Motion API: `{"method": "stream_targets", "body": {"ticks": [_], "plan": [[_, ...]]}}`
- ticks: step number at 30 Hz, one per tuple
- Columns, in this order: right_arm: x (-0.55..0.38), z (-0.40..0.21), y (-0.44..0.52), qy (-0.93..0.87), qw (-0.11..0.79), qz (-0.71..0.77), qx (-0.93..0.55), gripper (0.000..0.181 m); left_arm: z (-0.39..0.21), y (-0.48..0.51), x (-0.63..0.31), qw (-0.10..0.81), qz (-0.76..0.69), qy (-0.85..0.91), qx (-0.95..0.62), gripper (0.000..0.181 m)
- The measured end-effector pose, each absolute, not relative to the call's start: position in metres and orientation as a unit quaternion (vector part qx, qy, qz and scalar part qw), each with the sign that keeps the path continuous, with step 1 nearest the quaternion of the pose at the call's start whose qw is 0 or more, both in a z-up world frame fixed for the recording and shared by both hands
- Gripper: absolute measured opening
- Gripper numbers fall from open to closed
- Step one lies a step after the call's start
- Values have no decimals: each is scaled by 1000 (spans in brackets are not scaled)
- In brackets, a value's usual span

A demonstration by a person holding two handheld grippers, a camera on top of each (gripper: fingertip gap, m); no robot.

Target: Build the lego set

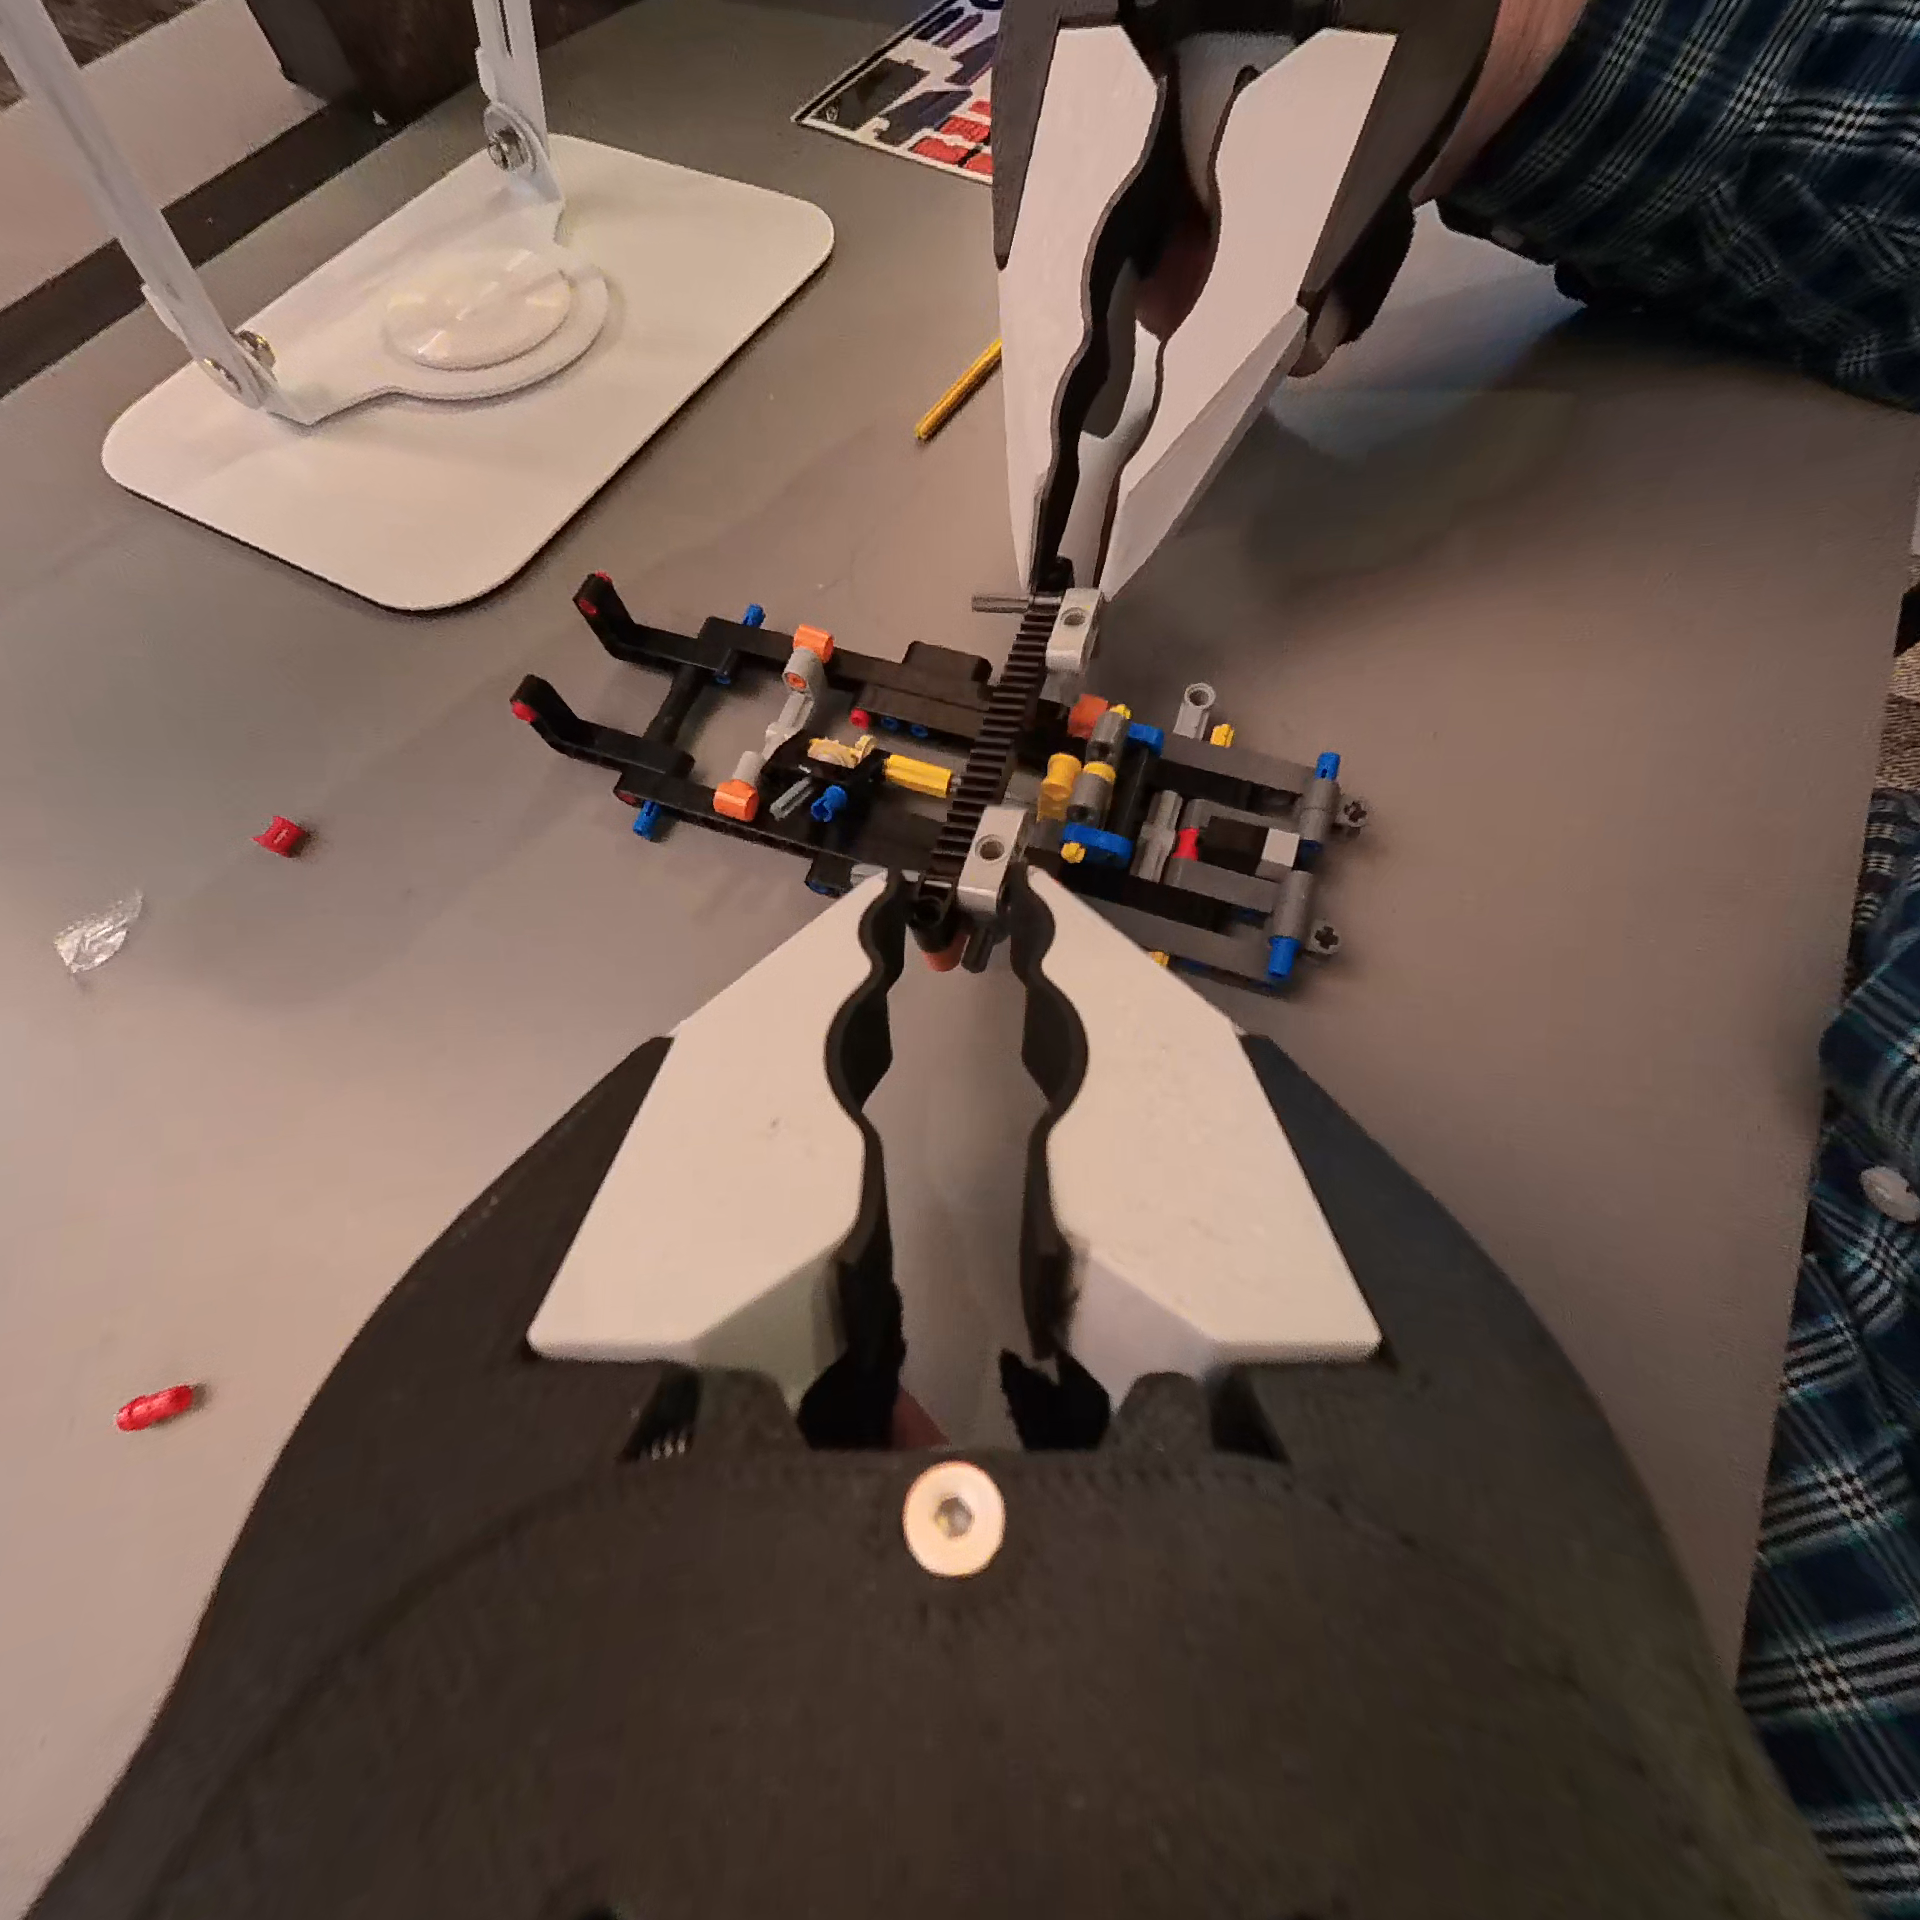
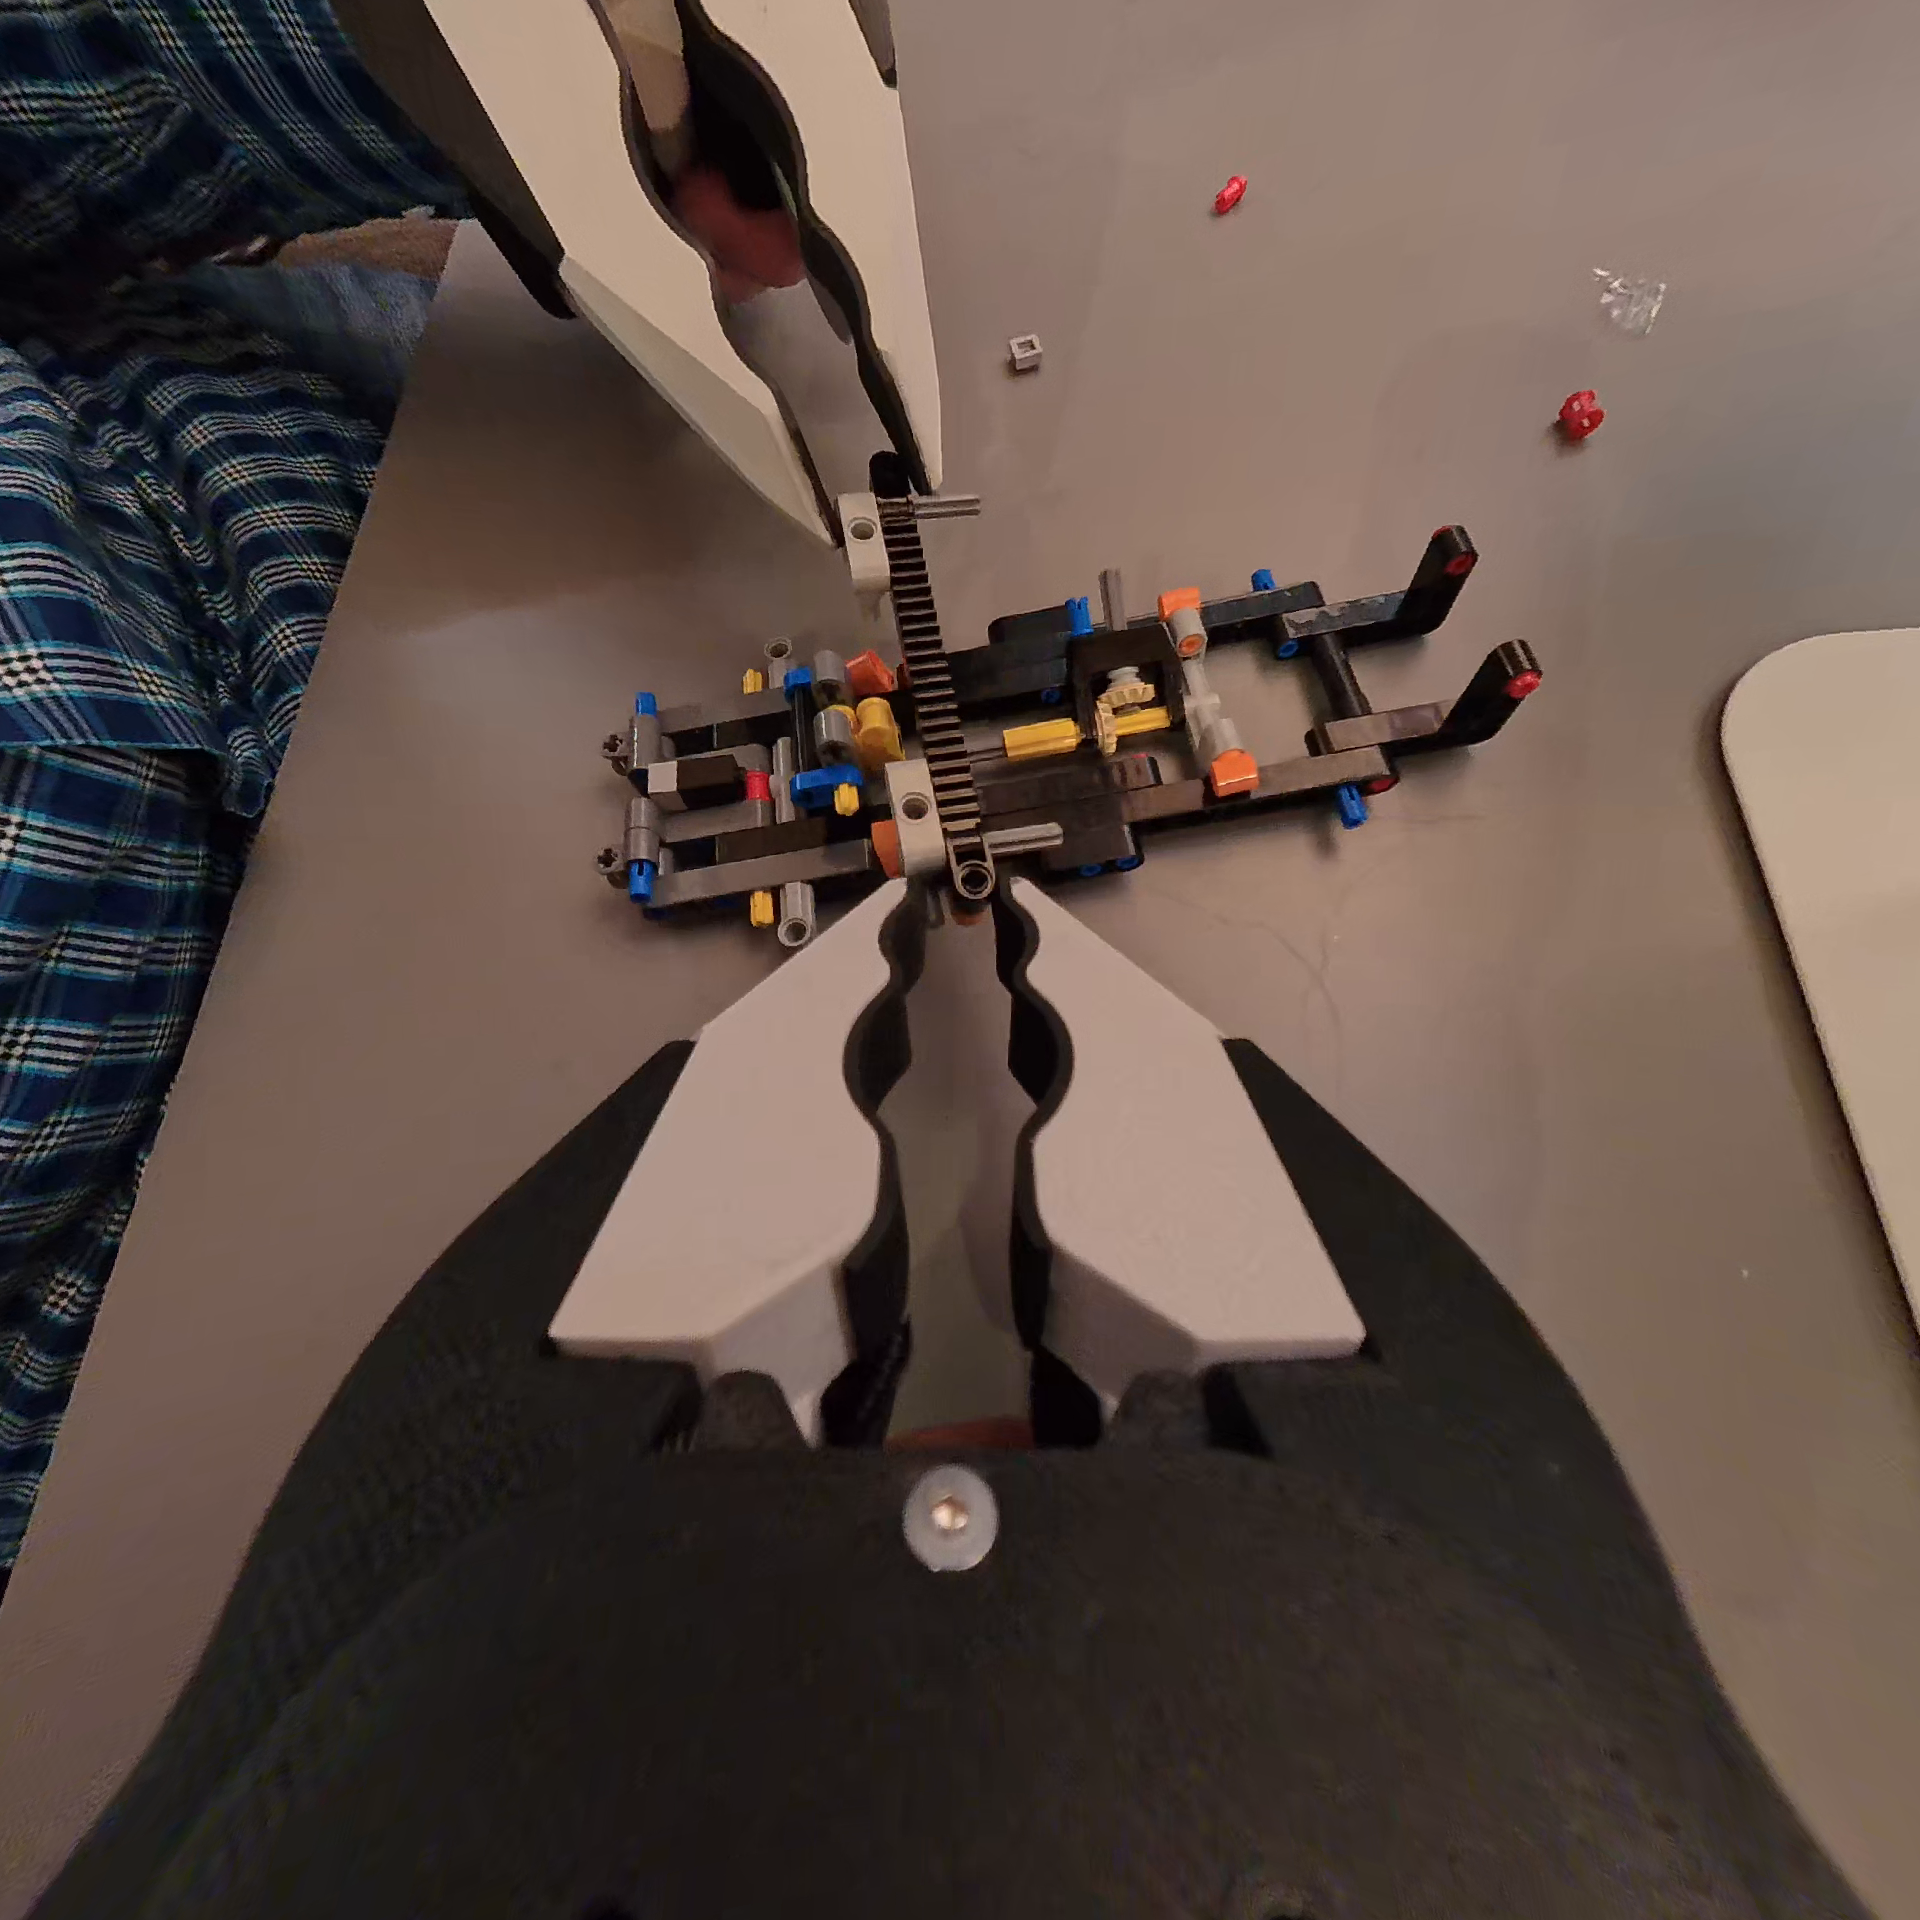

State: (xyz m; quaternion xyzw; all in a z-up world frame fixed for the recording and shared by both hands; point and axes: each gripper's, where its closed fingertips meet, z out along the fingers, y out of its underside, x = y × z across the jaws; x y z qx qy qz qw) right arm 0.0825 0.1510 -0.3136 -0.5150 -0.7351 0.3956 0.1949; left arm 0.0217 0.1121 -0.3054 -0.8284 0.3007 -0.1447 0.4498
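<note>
We pinch the black toothed rack (image 1: 992,732) from both ends, left gripper (image 1: 958,914) and right gripper (image 2: 961,902) closed on it, probably to seat it level across the chassis (image 1: 935,769).

The left gripper (image 1: 961,914) pinches the near end of a black toothed rack (image 1: 1000,743) — the right gripper (image 1: 1070,582) grips its far end. Beneath the rack lies the lego chassis (image 1: 914,769) on the grey desk (image 1: 1455,644) (two red pieces (image 1: 278,834) sit off to the left).
</note>
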Motion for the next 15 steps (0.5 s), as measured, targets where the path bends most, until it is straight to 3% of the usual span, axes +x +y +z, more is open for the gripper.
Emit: {"method": "stream_targets", "body": {"ticks": [15], "plan": [[83, -317, 155, -736, 199, 388, -518, 10, -316, 113, 23, 435, -134, 305, -837, 18]]}}
